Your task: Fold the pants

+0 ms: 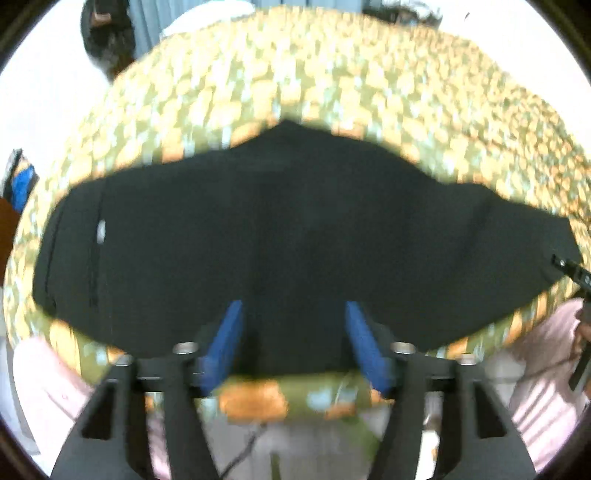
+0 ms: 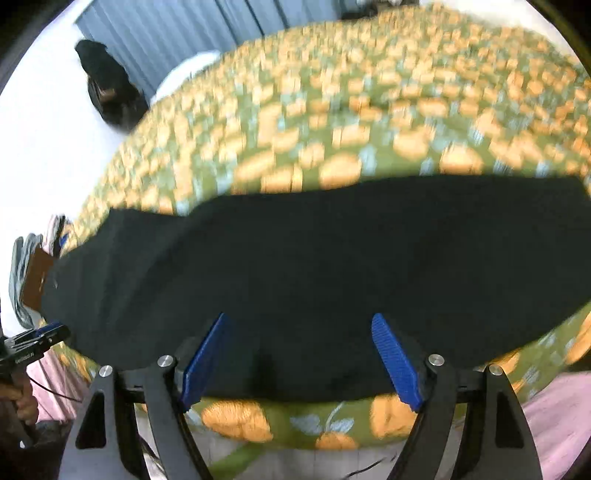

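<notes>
The black pants point(image 1: 277, 236) lie flat across a bed with a green cover printed with orange fruit point(image 1: 295, 66). They show as a long dark strip in the right wrist view point(image 2: 314, 266). My left gripper point(image 1: 293, 306) is open and empty, its blue pads above the pants' near edge. My right gripper point(image 2: 301, 319) is open and empty, also over the near edge of the pants. The left gripper's tip shows at the left edge of the right wrist view point(image 2: 44, 334). The right gripper's tip shows at the right edge of the left wrist view point(image 1: 572, 269).
The bed's near edge point(image 2: 295, 424) runs just under both grippers. A dark bag point(image 2: 107, 88) stands by blue curtains point(image 2: 184, 33) at the far left. Pink fabric point(image 1: 546, 387) shows beside the bed. A stack of clothes point(image 2: 29, 273) lies at the left.
</notes>
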Action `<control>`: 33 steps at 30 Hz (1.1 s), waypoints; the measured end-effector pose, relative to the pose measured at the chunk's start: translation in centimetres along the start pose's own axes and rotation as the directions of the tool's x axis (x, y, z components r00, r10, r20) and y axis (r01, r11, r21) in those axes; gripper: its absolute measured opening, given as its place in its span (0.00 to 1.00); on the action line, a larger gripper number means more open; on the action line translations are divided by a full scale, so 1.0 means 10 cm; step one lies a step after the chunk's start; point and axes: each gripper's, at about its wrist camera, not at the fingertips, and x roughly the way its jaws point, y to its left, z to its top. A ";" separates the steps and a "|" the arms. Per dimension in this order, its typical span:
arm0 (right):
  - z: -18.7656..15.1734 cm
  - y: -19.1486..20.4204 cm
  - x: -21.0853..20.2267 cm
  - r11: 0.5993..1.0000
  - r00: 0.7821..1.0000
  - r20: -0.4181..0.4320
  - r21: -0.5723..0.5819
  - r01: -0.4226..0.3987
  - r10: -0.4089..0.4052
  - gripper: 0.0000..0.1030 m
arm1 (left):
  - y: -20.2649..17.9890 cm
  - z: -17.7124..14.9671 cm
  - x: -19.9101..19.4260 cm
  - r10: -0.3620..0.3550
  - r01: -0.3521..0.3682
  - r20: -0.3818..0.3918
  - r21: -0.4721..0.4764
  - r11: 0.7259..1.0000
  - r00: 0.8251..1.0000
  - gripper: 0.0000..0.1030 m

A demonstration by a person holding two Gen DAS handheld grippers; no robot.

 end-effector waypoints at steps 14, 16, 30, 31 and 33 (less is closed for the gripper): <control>0.51 -2.74 -0.27 0.863 0.976 0.097 0.489 0.124 -0.195 0.64 | -0.16 -0.10 0.48 0.047 -0.046 -0.048 0.027 0.999 0.998 0.70; 0.58 -2.94 -0.40 0.864 0.962 0.085 0.466 0.192 -0.260 0.66 | -0.17 -0.10 0.48 0.051 -0.050 -0.050 0.022 0.999 0.997 0.70; 0.64 -3.00 -0.16 0.981 0.991 -0.116 0.173 0.085 -0.065 0.44 | -0.34 -0.07 0.42 0.042 -0.041 -0.055 0.032 0.999 0.998 0.70; 0.65 -3.03 -0.20 0.979 0.990 -0.108 0.174 0.108 -0.090 0.45 | -0.33 -0.08 0.40 0.045 -0.044 -0.055 0.027 0.999 0.997 0.70; 0.69 -3.03 -0.27 0.980 0.987 -0.093 0.141 0.141 -0.129 0.58 | -0.28 -0.10 0.42 0.046 -0.046 -0.063 0.008 0.999 0.997 0.70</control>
